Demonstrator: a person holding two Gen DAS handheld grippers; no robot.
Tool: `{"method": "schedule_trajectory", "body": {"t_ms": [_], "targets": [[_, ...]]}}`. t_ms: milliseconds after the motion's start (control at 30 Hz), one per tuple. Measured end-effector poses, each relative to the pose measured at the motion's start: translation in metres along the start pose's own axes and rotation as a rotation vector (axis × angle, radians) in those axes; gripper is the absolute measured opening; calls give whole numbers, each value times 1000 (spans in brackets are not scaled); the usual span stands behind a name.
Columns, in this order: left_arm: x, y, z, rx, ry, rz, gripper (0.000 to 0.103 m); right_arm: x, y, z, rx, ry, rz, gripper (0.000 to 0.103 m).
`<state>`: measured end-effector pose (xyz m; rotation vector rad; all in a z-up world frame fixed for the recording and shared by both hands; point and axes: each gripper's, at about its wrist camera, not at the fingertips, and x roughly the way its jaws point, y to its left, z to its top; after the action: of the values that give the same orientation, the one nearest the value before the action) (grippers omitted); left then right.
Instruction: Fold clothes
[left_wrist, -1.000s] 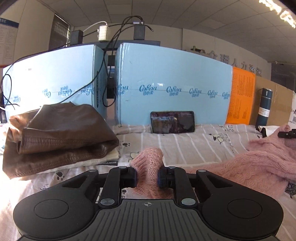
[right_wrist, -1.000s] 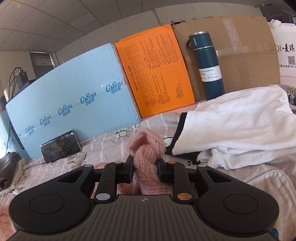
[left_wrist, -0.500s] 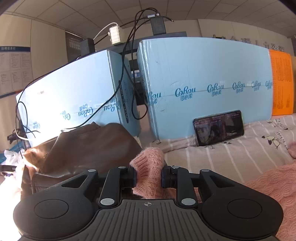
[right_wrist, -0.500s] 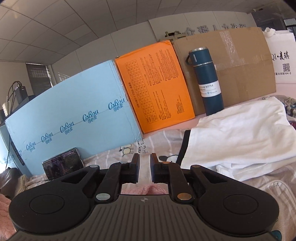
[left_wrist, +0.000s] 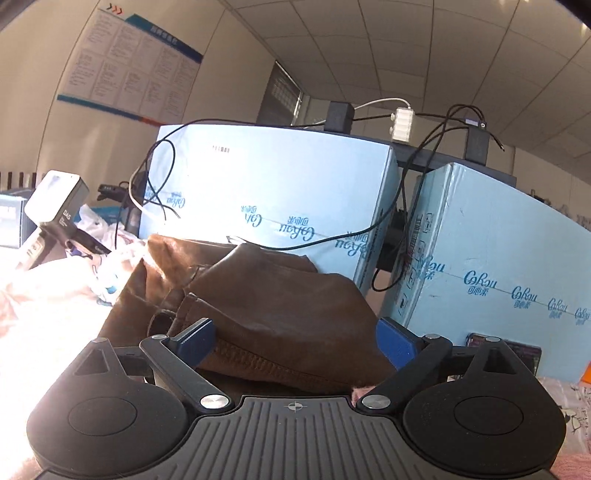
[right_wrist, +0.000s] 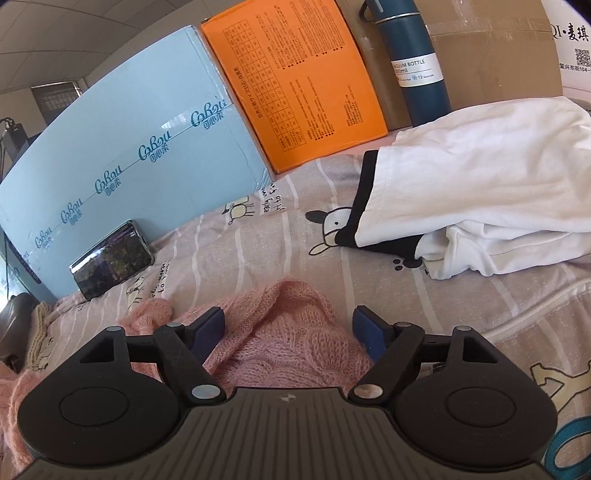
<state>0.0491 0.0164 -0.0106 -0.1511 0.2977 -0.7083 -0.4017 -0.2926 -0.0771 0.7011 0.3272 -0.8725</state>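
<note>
pink sweater (right_wrist: 288, 332) between spread right tongs (right_wrist: 288, 326).

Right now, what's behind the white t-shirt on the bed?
Behind the white t-shirt stand a blue vacuum bottle and a cardboard box. Their bases are hidden by the fabric.

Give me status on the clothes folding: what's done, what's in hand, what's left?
Done: the brown leather jacket lies folded by the blue boxes. In hand: nothing; the left gripper and right gripper are both open, the right over the pink knit sweater, which lies bunched on the bedsheet. Left: likely the sweater and the rumpled white T-shirt.
</note>
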Motion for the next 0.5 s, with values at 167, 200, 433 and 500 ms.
{"method": "schedule_trajectory", "body": {"t_ms": [167, 200, 433, 500], "targets": [[-1, -2, -5, -4, -18, -56, 96, 0, 9, -2, -58, 9, 17, 16], [-2, -3, -6, -1, -24, -79, 96, 0, 9, -2, -64, -4, -14, 16], [-6, -23, -12, 87, -14, -213, 98, -3, 2, -1, -32, -67, -84, 55], [-5, -25, -13, 92, 3, -208, 98, -11, -2, 0, 1, -128, -69, 68]]}}
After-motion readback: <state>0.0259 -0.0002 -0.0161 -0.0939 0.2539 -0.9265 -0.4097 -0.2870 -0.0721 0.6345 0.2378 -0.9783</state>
